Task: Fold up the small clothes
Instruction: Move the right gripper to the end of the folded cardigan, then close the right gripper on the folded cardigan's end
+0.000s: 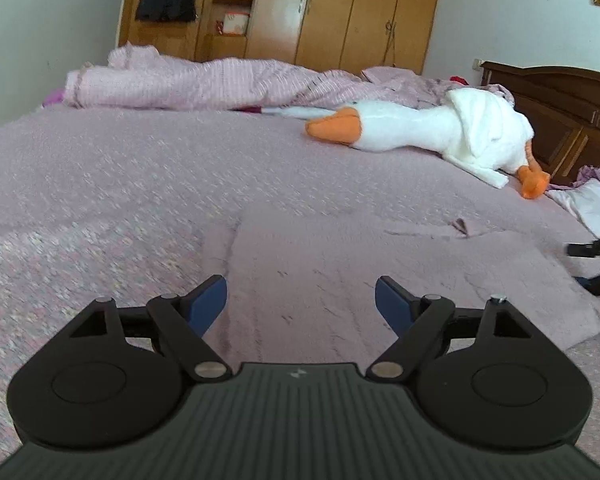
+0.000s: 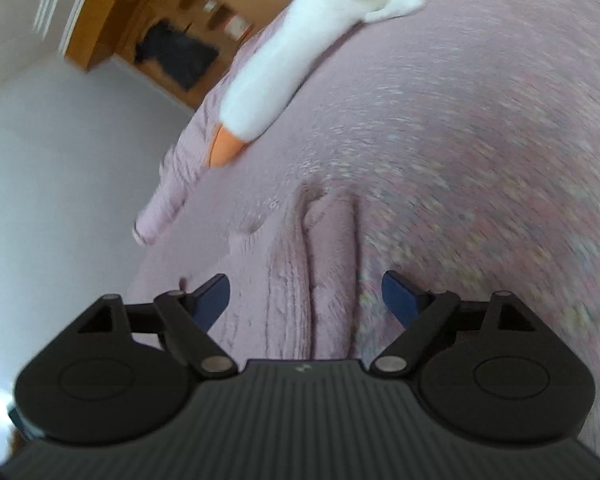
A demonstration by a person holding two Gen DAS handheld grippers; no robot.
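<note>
A small pale pink fleecy garment [image 1: 380, 276] lies flat on the pink bedspread [image 1: 100, 200], right in front of my left gripper [image 1: 300, 300]. That gripper hovers over the garment's near edge, open, nothing between its blue pads. The other gripper [image 1: 596, 268] shows as a dark shape at the garment's right edge. In the right wrist view, which is tilted and blurred, the same garment [image 2: 324, 264] is ridged into folds between the fingers of my right gripper [image 2: 306, 296], which is open. Whether its pads touch the cloth is unclear.
A white plush goose [image 1: 420, 128] with orange beak and feet lies across the bed beyond the garment, also in the right wrist view [image 2: 268, 80]. A rumpled pink quilt [image 1: 204, 84] sits at the back. A dark headboard [image 1: 560, 116] and wooden wardrobe [image 1: 340, 12] stand behind.
</note>
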